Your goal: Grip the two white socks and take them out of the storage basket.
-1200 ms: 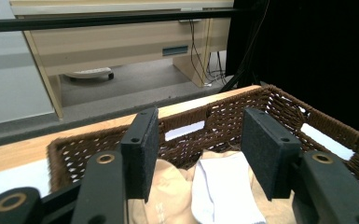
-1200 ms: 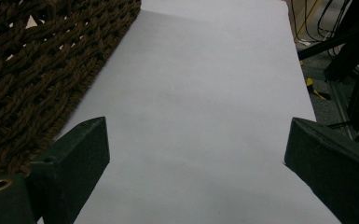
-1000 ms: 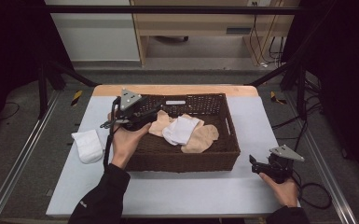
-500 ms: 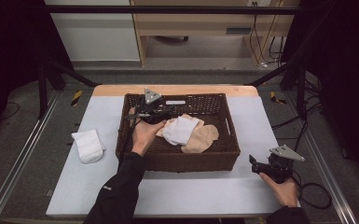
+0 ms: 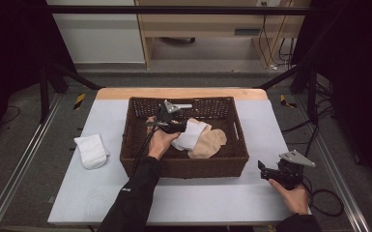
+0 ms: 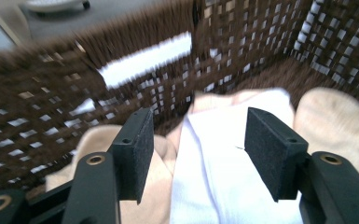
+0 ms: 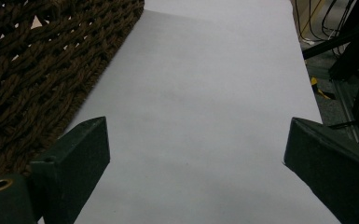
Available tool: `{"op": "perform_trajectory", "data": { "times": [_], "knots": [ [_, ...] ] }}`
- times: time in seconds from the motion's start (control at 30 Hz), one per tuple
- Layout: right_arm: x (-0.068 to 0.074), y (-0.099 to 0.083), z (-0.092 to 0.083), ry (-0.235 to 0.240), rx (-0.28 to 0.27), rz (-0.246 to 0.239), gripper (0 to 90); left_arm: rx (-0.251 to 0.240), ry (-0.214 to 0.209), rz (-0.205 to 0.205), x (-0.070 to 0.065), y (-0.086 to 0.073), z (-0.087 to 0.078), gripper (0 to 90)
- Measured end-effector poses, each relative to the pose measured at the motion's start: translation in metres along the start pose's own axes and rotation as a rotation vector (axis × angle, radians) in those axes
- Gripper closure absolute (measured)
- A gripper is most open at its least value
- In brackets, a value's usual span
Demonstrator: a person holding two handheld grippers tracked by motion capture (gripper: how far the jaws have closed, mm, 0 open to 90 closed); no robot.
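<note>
Wicker basket (image 5: 183, 166) holds one white sock (image 6: 224, 186), two beige socks (image 5: 207, 143); another white sock (image 5: 92, 151) on bench (image 5: 212, 198). Left gripper (image 6: 198, 149) fingers spread over it; right gripper (image 7: 196, 158) spread.

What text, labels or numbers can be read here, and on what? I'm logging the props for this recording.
None can be read.
White label on the basket's far wall: blurred, no letters legible.
White sock between the left gripper's open jaws: unmarked.

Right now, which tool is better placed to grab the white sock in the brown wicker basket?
Left. The left tool is inside the brown wicker basket, jaws open around the white sock. The right tool sits open over the bare table outside it.
</note>
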State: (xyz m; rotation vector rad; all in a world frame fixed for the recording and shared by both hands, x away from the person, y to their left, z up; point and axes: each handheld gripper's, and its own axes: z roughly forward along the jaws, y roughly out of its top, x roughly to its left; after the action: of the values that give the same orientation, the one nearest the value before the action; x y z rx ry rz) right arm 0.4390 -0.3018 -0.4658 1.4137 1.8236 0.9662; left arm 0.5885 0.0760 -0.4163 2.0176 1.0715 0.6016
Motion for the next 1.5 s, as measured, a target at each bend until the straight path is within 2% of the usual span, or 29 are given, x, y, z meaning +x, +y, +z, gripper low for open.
{"op": "perform_trajectory", "data": {
  "times": [0.1,0.2,0.33,0.4,0.5,0.6,0.7,0.83,0.93,1.03,1.13,1.27,1.37,1.5],
  "knots": [
    [0.000,0.000,0.000,0.000,0.002,0.002,7.1,-0.018,0.016,-0.011,0.004,0.000,0.000,43.1],
    [0.000,0.000,0.000,0.000,0.002,0.000,7.1,0.028,0.001,-0.013,0.006,-0.004,0.004,42.5],
    [0.000,0.000,0.001,-0.001,0.003,-0.001,7.1,0.055,-0.014,-0.010,0.006,-0.007,0.009,41.5],
    [0.000,0.000,0.001,0.000,0.003,-0.001,7.1,0.082,-0.013,0.007,0.007,-0.009,0.012,41.1],
    [0.001,0.000,0.001,0.000,0.004,-0.001,7.1,0.103,-0.011,0.006,0.007,-0.011,0.015,40.8],
    [0.001,0.000,0.001,0.001,0.005,-0.002,7.1,0.120,-0.021,0.010,0.006,-0.014,0.018,39.7],
    [0.000,0.000,0.001,0.001,0.003,0.000,7.2,0.148,-0.052,0.011,0.004,-0.016,0.021,38.6],
    [0.001,0.000,0.001,0.001,0.005,-0.001,7.2,0.199,-0.082,0.037,0.001,-0.020,0.026,38.9],
    [0.001,0.000,0.001,0.001,0.006,-0.001,7.2,0.228,-0.094,0.066,-0.002,-0.020,0.027,43.3],
    [0.000,0.000,0.001,0.001,0.005,0.000,7.2,0.242,-0.117,0.068,-0.004,-0.019,0.026,57.4],
    [0.001,0.000,0.001,0.000,0.006,-0.001,7.3,0.264,-0.127,0.058,-0.006,-0.019,0.025,70.2],
    [0.000,0.000,0.001,0.000,0.004,-0.002,7.4,0.286,-0.118,0.037,-0.005,-0.018,0.023,84.9],
    [0.000,0.000,0.001,0.000,0.005,-0.002,7.4,0.281,-0.114,0.033,-0.004,-0.016,0.020,88.4],
    [0.000,0.000,0.000,-0.001,0.003,0.001,7.5,0.233,-0.115,0.015,-0.002,-0.013,0.013,89.7]
  ]
}}
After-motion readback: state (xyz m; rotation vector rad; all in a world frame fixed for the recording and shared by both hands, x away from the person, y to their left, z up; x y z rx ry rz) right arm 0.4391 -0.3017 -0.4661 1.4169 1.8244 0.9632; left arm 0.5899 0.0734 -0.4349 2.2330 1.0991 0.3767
